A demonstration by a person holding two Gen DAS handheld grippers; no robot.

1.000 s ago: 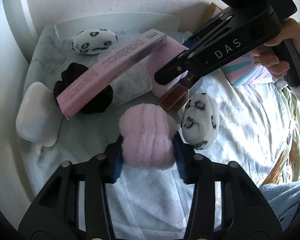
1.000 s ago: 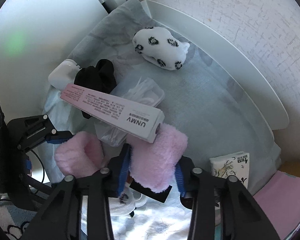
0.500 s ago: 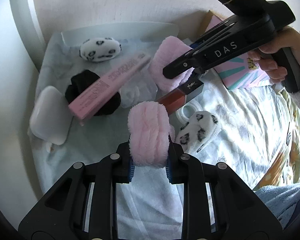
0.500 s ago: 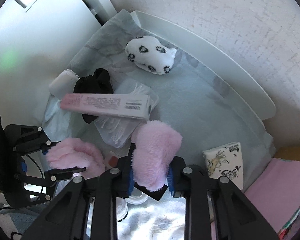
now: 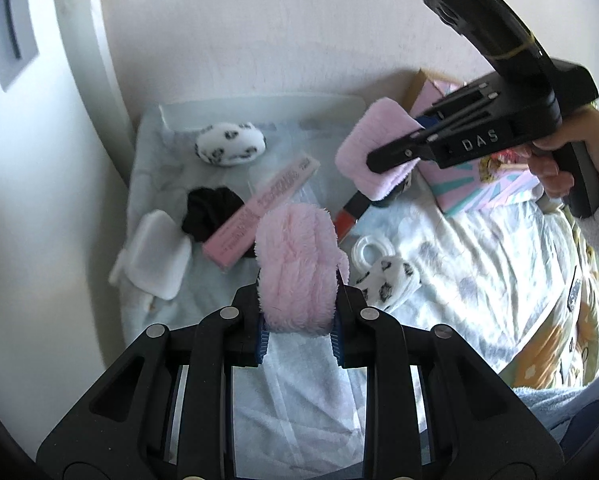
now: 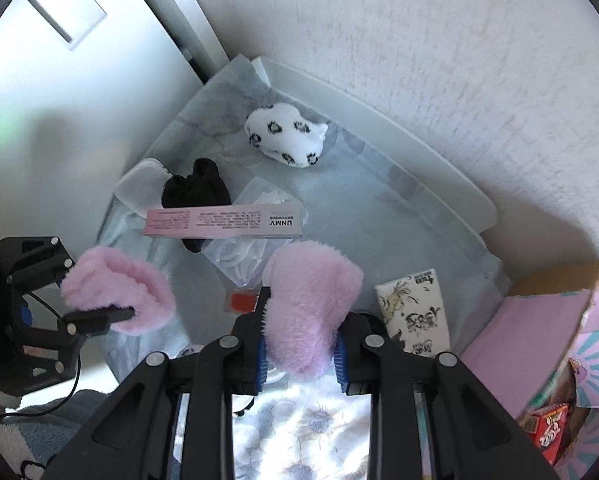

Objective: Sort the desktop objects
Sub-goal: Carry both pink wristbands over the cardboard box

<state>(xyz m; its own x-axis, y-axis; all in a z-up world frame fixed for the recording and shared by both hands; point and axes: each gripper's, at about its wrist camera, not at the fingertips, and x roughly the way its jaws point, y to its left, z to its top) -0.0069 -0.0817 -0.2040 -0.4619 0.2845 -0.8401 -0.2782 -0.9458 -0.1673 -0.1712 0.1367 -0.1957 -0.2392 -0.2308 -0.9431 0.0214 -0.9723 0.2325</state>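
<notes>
Pink fluffy sock (image 5: 297,268) between left claw (image 5: 299,316) pads

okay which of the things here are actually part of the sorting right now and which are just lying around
In hand:
left gripper, shut on a pink fluffy sock
right gripper, shut on the other pink sock

Lying about:
spotted sock
second spotted sock
black cloth
pink box
white case
printed pack
bag of rings

Two pink fluffy socks (image 5: 297,264) (image 5: 373,160), two spotted (image 5: 229,145) (image 5: 387,282)
</notes>
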